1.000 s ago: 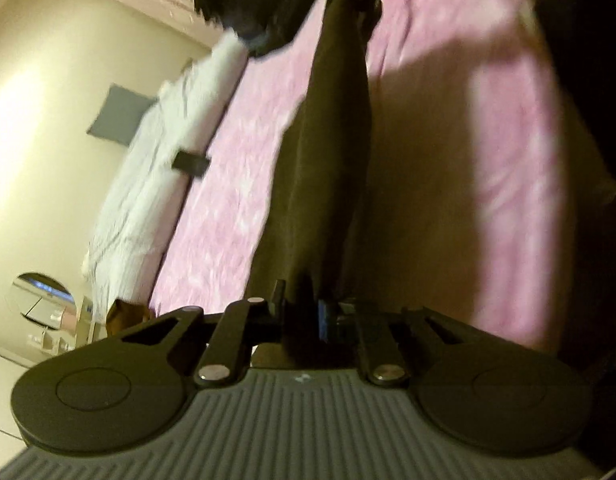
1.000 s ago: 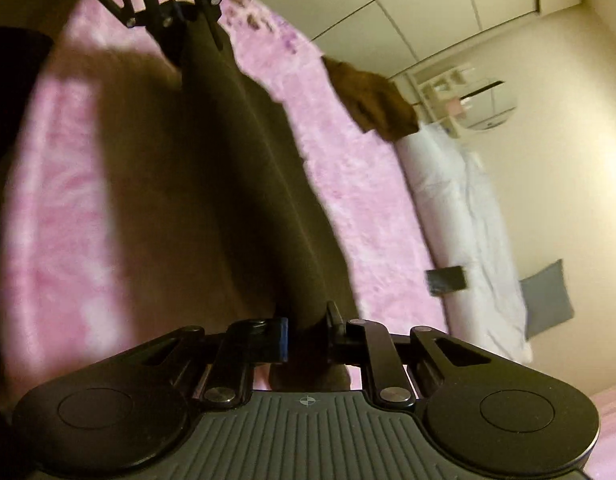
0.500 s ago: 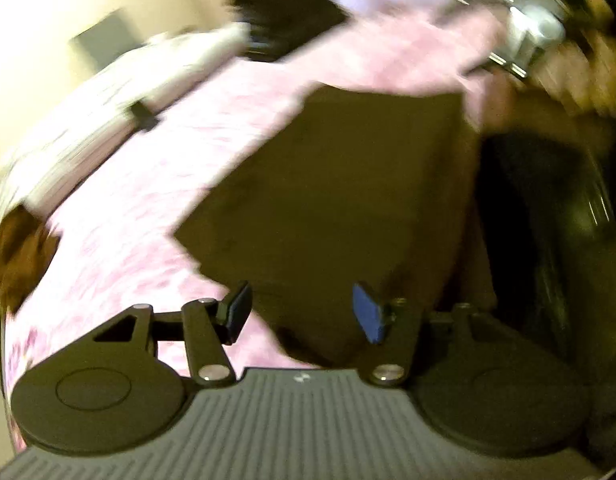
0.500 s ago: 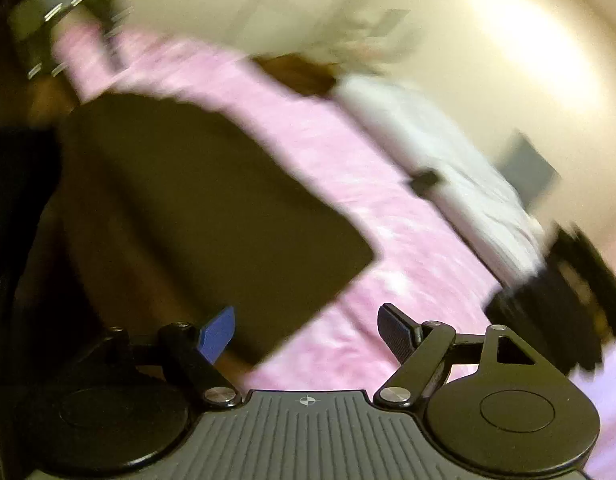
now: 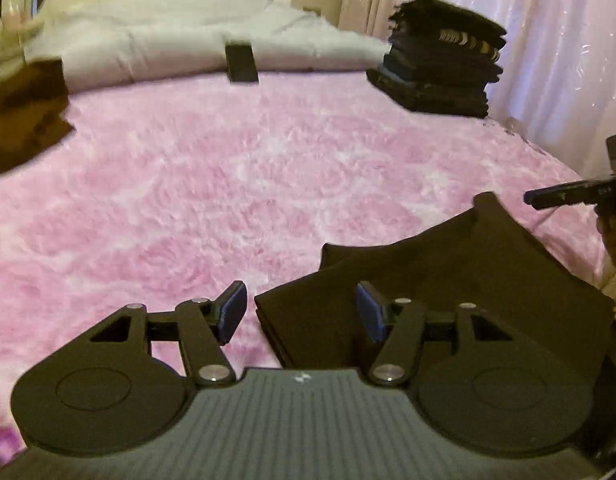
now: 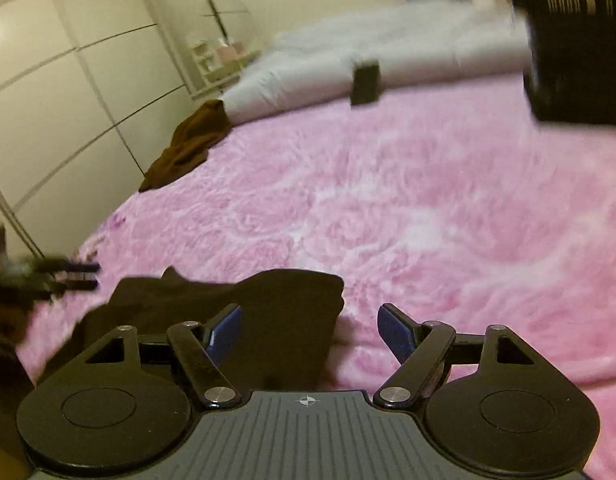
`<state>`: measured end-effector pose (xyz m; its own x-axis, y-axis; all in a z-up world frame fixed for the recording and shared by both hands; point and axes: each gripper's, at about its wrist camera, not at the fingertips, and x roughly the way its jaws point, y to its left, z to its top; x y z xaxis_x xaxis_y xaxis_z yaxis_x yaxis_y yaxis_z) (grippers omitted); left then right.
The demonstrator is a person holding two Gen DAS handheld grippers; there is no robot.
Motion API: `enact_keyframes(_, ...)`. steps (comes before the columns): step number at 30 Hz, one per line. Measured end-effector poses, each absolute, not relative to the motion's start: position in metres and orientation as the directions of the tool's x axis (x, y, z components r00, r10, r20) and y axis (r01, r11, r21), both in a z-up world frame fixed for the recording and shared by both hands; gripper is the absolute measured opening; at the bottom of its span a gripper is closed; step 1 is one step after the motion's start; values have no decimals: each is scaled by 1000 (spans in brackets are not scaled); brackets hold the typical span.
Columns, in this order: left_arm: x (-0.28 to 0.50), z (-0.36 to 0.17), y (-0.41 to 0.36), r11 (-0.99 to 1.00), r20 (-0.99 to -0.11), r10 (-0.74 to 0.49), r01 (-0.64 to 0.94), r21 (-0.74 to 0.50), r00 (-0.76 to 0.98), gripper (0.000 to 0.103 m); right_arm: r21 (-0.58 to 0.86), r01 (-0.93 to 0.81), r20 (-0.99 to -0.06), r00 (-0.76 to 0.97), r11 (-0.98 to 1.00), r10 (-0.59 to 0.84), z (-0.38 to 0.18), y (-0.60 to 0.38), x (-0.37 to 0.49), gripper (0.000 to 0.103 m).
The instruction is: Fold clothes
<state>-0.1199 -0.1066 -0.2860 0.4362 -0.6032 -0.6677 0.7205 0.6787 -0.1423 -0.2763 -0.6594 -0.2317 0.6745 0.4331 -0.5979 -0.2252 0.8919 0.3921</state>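
A dark brown folded garment (image 5: 447, 280) lies flat on the pink fuzzy blanket (image 5: 228, 184) near the bed's front edge; it also shows in the right wrist view (image 6: 268, 312). My left gripper (image 5: 302, 316) is open and empty, just above the garment's near left corner. My right gripper (image 6: 309, 330) is open and empty, over the garment's right edge. The right gripper's fingers (image 5: 563, 196) show at the far right of the left wrist view, and the left gripper's fingers (image 6: 74, 276) at the left of the right wrist view.
A tall stack of folded dark clothes (image 5: 443, 56) stands at the back right of the bed. A crumpled brown garment (image 6: 188, 144) lies at the back left. A small black object (image 5: 240, 63) rests against the white duvet (image 5: 180, 40). Curtains hang at the right, wardrobe doors (image 6: 68, 100) at the left.
Both grippers held the dark garment hanging between them a second ago. They let it go, and it now lies folded on the blanket. Both grippers have opened and swung level.
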Motion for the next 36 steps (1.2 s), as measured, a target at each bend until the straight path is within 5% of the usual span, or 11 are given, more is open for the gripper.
enact_keyframes(4, -99, -314, -117, 669, -703, -597, 724, -169, 387, 51, 465, -185, -609, 643, 866, 464, -250, -665, -245, 74)
enact_keyframes(5, -99, -315, -119, 654, -696, -606, 739, -161, 385, 43, 472, -180, -611, 640, 863, 467, -254, -666, -239, 51)
enact_keyframes(7, -103, -314, -119, 629, -681, -619, 766, -131, 392, 29, 464, -194, -611, 636, 864, 471, -258, -665, -236, 26)
enact_keyframes(10, -120, -304, -111, 561, -639, -673, 820, -115, 371, 9, 429, -230, -605, 645, 874, 467, -258, -662, -242, 7)
enact_keyframes(19, -152, -286, -88, 456, -545, -771, 883, -111, 330, 7, 378, -268, -525, 726, 886, 443, -248, -666, -287, 4)
enact_keyframes(27, -117, -315, -115, 556, -708, -613, 828, -70, 352, 11, 391, -245, -583, 680, 887, 444, -266, -663, -249, 5)
enact_keyframes(33, -121, -302, -109, 614, -703, -557, 789, 8, 441, 28, 361, -211, -640, 652, 908, 406, -266, -660, -245, 5)
enact_keyframes(36, -129, -284, -100, 670, -679, -521, 740, 49, 517, 24, 340, -225, -614, 683, 913, 396, -250, -655, -261, 21)
